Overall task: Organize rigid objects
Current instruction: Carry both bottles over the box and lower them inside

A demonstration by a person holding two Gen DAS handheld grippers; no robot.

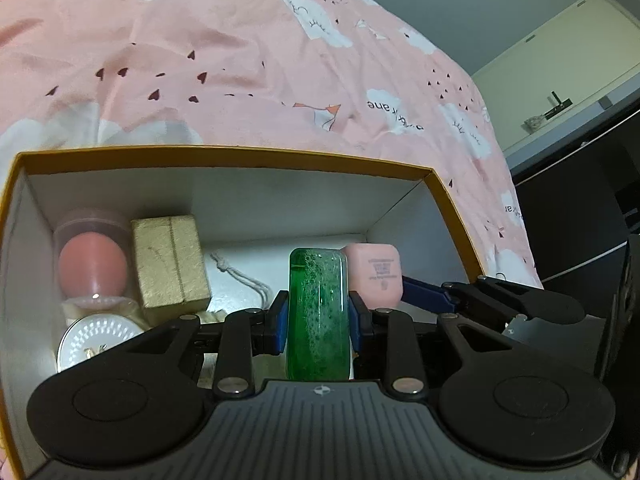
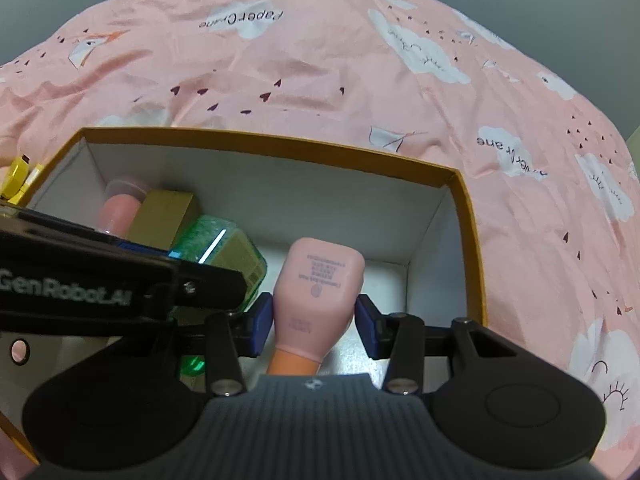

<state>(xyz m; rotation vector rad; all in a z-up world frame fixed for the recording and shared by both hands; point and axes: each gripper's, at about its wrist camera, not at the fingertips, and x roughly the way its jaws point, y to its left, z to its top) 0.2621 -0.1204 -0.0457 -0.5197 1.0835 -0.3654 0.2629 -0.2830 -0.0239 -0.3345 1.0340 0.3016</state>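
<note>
We see an open cardboard box with a mustard-yellow rim and white inner walls [image 1: 240, 152] filling the lower half of both wrist views, resting on a pink bedspread printed with white clouds and small dark hearts [image 1: 240, 60]. At the left of the box in the left wrist view stand a clear plastic tube holding a pink egg-shaped sponge [image 1: 92, 256] and, just beside it, a gold glittery cardboard gift box [image 1: 170, 262]; below them, at the lower left, lies a round white compact with a ribbed lid [image 1: 96, 340]; behind the gold box lies a white cloth pouch with a drawstring [image 1: 236, 280].

Our left gripper [image 1: 319, 318] is clamped on a green translucent rectangular bottle [image 1: 318, 312], held upright at the centre of the frame inside the box; our right gripper [image 2: 314, 322] grips a pale pink rounded plastic bottle with printed text [image 2: 318, 292], its blue pads pressed to both sides, over the white floor at the box's middle. In the right wrist view the left gripper's black arm crosses the left of the frame and hides part of the green bottle; a yellow object [image 2: 16, 180], too cut off to identify, sits outside the box's left edge.
</note>
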